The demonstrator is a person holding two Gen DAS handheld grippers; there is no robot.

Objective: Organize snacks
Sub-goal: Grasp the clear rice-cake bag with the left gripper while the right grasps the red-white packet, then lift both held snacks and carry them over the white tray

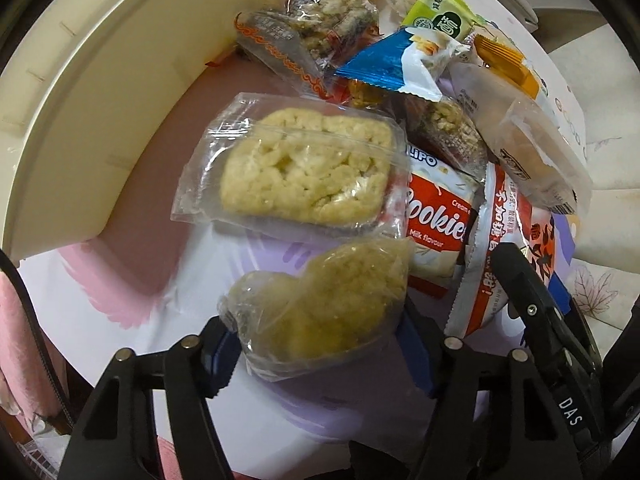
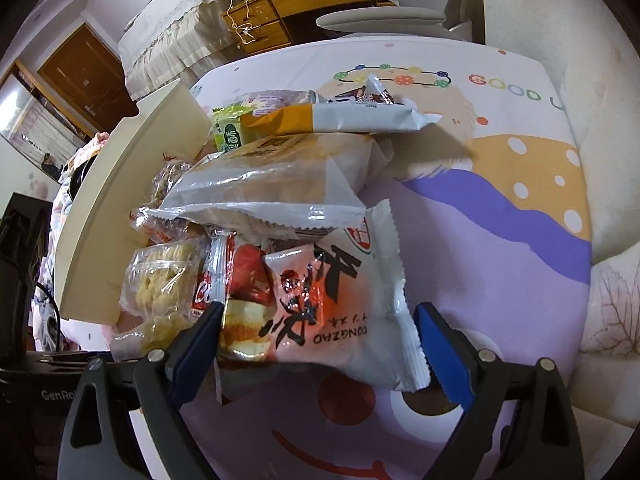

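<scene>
snacks (image 1: 400, 120) heaped: clear-wrapped pale rice cakes (image 1: 308, 168), red cookie packet (image 1: 436, 220).

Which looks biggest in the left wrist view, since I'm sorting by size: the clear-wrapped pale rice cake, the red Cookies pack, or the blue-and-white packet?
1. Pale rice cake, though it lies nearer the camera.
2 and 3. Red Cookies pack and blue-and-white packet: unsure, since the Cookies pack is partly covered.

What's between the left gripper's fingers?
A clear-wrapped puffed rice cake, seen in the left wrist view, sits between the left gripper pads.
</scene>
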